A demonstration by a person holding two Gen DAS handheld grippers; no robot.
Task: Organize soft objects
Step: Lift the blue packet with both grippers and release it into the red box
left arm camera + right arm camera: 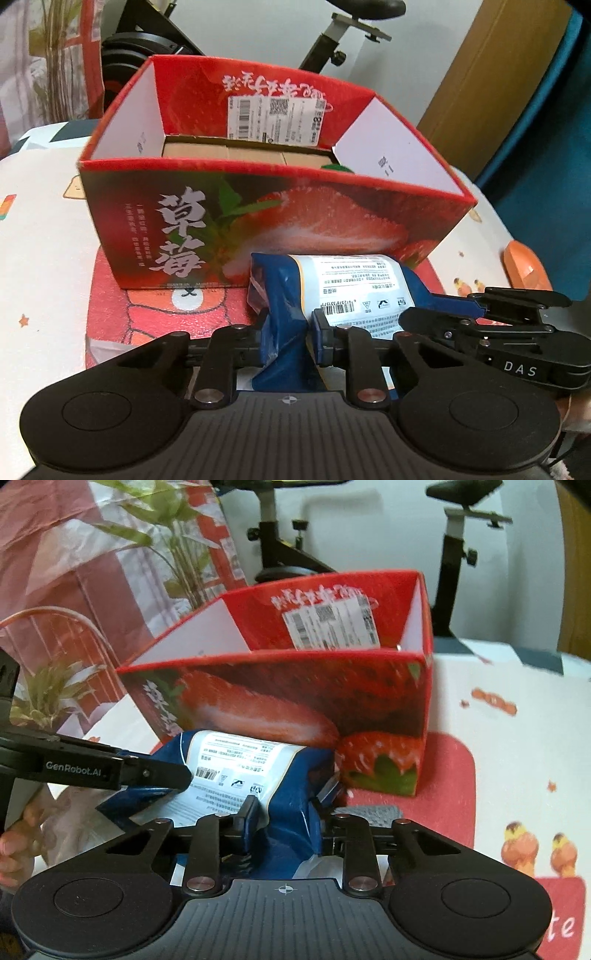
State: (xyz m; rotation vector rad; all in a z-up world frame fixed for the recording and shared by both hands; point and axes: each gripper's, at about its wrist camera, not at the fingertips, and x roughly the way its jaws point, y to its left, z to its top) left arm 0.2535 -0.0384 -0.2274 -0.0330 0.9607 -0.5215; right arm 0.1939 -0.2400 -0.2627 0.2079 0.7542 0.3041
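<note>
Blue crinkled pouch (glossy) between both hand-held grippers' pads.

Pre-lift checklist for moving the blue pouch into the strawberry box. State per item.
1. Left gripper clamped on the blue pouch: ok.
2. Right gripper clamped on the pouch's other end: ok.
3. Strawberry box open at the top: ok.
4. Room inside the box: cannot tell, only a cardboard insert shows at the bottom.
5. Pouch clear of the box's front wall: not ok, it lies against it.
6. Box upright on the red mat: ok.
</note>
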